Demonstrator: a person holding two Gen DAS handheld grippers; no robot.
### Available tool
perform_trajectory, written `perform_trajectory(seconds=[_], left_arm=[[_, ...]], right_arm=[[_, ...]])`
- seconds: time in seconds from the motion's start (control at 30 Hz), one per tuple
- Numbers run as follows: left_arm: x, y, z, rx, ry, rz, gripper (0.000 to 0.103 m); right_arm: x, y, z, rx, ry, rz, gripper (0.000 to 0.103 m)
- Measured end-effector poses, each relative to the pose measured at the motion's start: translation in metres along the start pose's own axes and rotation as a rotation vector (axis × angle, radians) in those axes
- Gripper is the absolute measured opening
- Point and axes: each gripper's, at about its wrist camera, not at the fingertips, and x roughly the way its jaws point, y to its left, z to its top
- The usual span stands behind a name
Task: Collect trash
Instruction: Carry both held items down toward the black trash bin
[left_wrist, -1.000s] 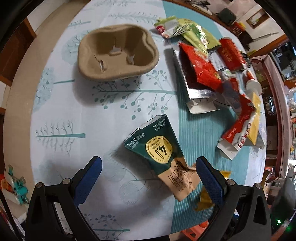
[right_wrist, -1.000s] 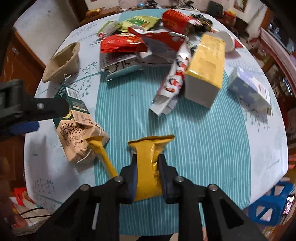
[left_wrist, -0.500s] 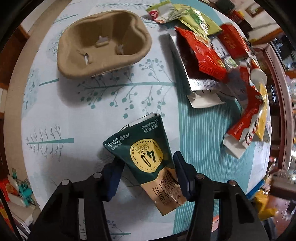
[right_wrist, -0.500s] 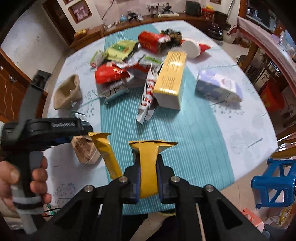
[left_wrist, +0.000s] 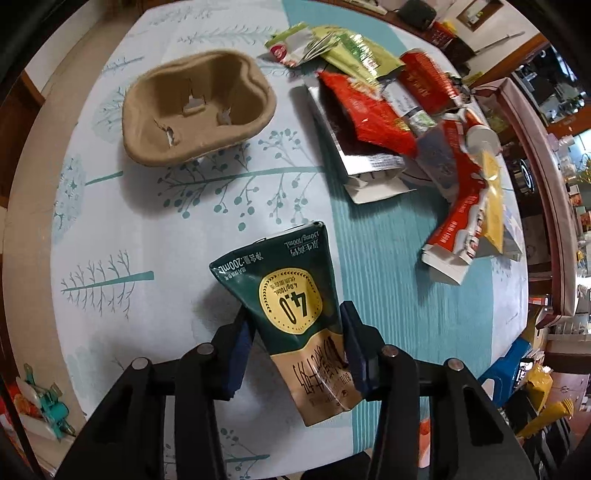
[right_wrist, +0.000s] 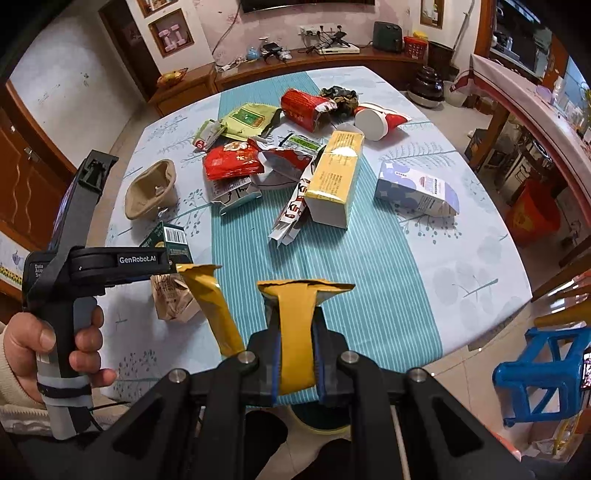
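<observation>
Closing my left gripper (left_wrist: 295, 332) on the green milk carton (left_wrist: 291, 295), I had its blue pads pressed against both flanks of the crushed pack, near the counter's (left_wrist: 155, 325) near edge on the white tree-printed cloth. My right gripper (right_wrist: 295, 328) was clamped on a yellow wrapper (right_wrist: 295, 332), lifted clear above the near edge of the counter, with a second yellow strip (right_wrist: 214, 306) dangling beside it. To do the grab well, I judged I should squeeze the carton only until it stopped slipping, since the flattened card could buckle and slide out, then lift it straight up. The paper cup tray (left_wrist: 199, 110) near the far left corner and the wrapper pile (left_wrist: 388, 122) along the far edge were left to collect.
</observation>
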Motion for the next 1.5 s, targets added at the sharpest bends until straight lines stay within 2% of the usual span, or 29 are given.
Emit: perform_trajectory(seconds=[0.27, 0.43, 0.6, 0.8, 1.0, 1.2, 1.5], left_arm=[[-0.04, -0.008, -0.034, 0.03, -0.102, 0.002, 0.043], [-0.067, -0.028, -0.061, 0.018, -0.184, 0.023, 0.043], [-0.083, -0.065, -0.104, 0.027, -0.246, 0.065, 0.043], [-0.073, -0.114, -0.156, 0.069, -0.257, 0.125, 0.043], [-0.043, -0.146, -0.211, 0.096, -0.213, 0.167, 0.043], [0.0, -0.17, -0.253, 0.216, -0.133, 0.196, 0.043], [0.108, -0.155, -0.284, 0.232, -0.055, 0.173, 0.043]], right_arm=[[-0.006, -0.003, -0.007, -0.06, -0.011, 0.057, 0.013], [-0.015, -0.011, -0.012, -0.138, -0.029, 0.096, 0.013], [-0.027, -0.033, -0.027, -0.206, -0.034, 0.143, 0.013], [-0.032, -0.074, -0.059, -0.214, -0.009, 0.23, 0.013], [-0.012, -0.115, -0.106, -0.2, 0.041, 0.286, 0.013], [0.035, -0.152, -0.148, -0.083, 0.132, 0.303, 0.013], [0.14, -0.172, -0.214, 0.05, 0.254, 0.295, 0.013]])
